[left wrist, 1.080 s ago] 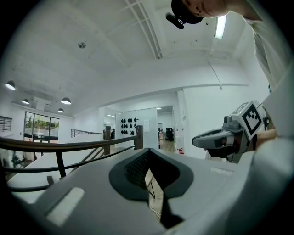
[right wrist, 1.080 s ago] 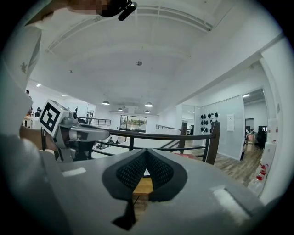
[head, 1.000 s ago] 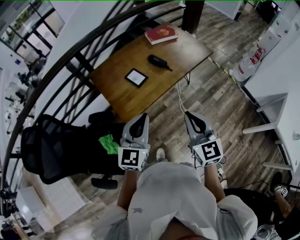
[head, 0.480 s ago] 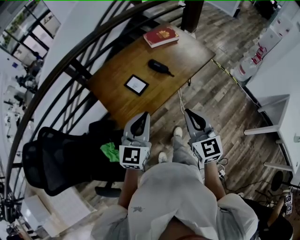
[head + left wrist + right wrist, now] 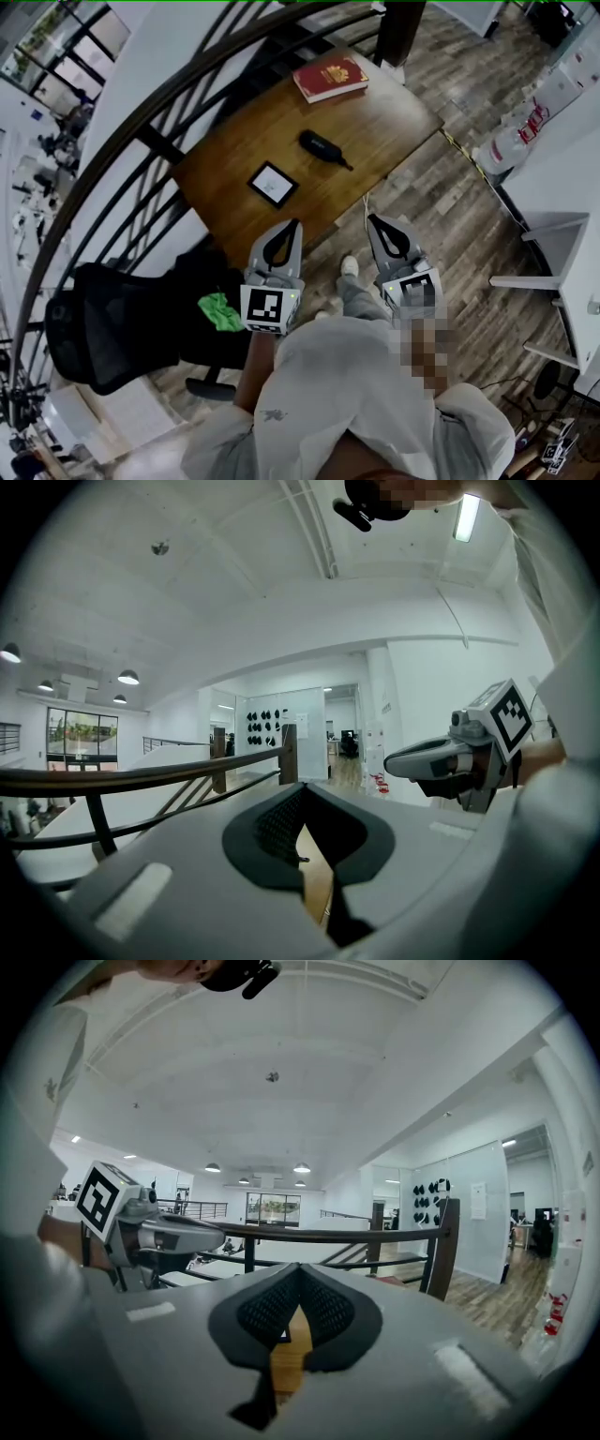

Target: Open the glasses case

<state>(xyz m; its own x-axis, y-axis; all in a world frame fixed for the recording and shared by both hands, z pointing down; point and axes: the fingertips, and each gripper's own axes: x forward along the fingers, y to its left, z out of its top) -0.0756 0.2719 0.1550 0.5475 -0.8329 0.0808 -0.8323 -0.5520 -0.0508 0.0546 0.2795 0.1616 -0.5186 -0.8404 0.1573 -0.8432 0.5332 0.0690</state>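
A black glasses case lies near the middle of a wooden table, seen in the head view. My left gripper is held shut and empty just short of the table's near edge. My right gripper is beside it, also shut and empty, over the plank floor. In the left gripper view the shut jaws point level over the table, with the right gripper at the right. In the right gripper view the shut jaws face the railing, with the left gripper at the left. The case is well ahead of both.
A red book lies at the table's far end and a small black-framed white square nearer me. A curved dark railing runs along the left. A black office chair with a green cloth stands at lower left. White shelving is at the right.
The person has walked toward the table. The table, case and book now sit lower and nearer in the head view. Both grippers stayed shut.
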